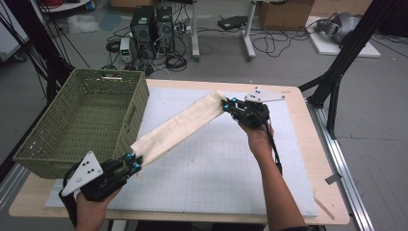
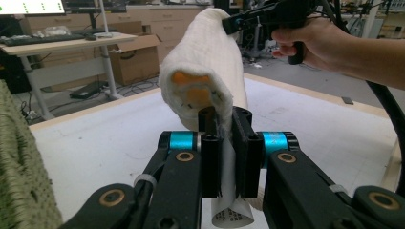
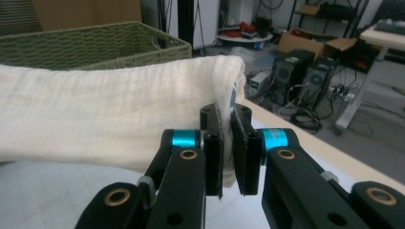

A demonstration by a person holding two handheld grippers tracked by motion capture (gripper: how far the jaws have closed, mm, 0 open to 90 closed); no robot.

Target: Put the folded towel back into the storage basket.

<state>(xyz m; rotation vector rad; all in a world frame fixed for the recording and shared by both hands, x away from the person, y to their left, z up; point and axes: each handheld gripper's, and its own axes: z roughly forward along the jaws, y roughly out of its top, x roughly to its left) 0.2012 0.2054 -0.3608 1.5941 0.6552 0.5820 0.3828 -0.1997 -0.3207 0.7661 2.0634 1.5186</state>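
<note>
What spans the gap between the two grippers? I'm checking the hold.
A cream cloth stretched from the left gripper to the right gripper, seen in the high view.

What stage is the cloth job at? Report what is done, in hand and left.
Done: both ends of the cream cloth are gripped, and it hangs stretched above the white mat.

In hand: the left gripper and the right gripper are each shut on an end, as both gripper views show.

Left, as a guess: the green basket holds nothing, so the cloth may go there.
</note>
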